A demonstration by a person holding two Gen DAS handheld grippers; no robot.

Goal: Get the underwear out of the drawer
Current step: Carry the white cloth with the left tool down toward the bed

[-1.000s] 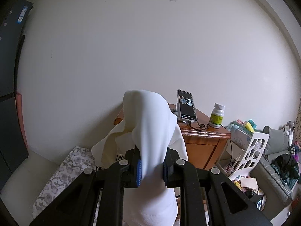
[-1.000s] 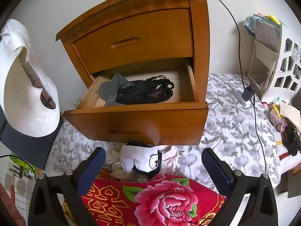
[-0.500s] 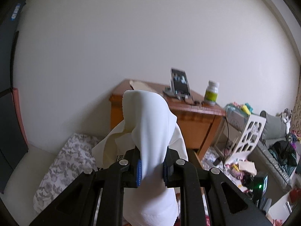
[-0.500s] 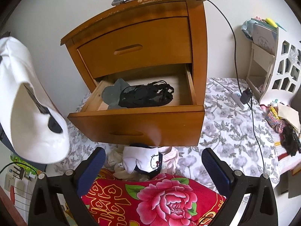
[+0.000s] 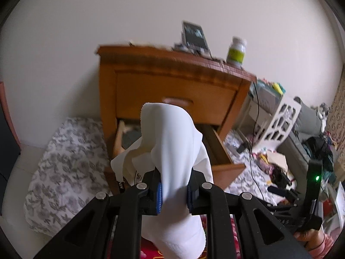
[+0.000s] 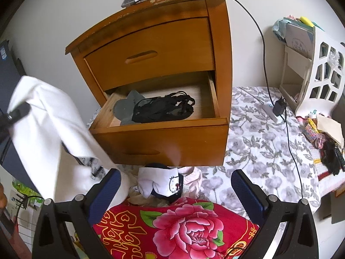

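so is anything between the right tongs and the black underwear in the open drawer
Only the drawer's front panel stands between the open right tongs and the black underwear; from above nothing covers it.

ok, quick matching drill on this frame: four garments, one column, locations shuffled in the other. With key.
1. white garment
2. black lacy underwear
3. grey garment
4. cat-face underwear

A. in the open drawer, left side, partly under the black piece
B. clamped in the left tool
C. on the pile below the drawer front
D. in the open drawer, centre

Pairs: 1-B, 2-D, 3-A, 4-C
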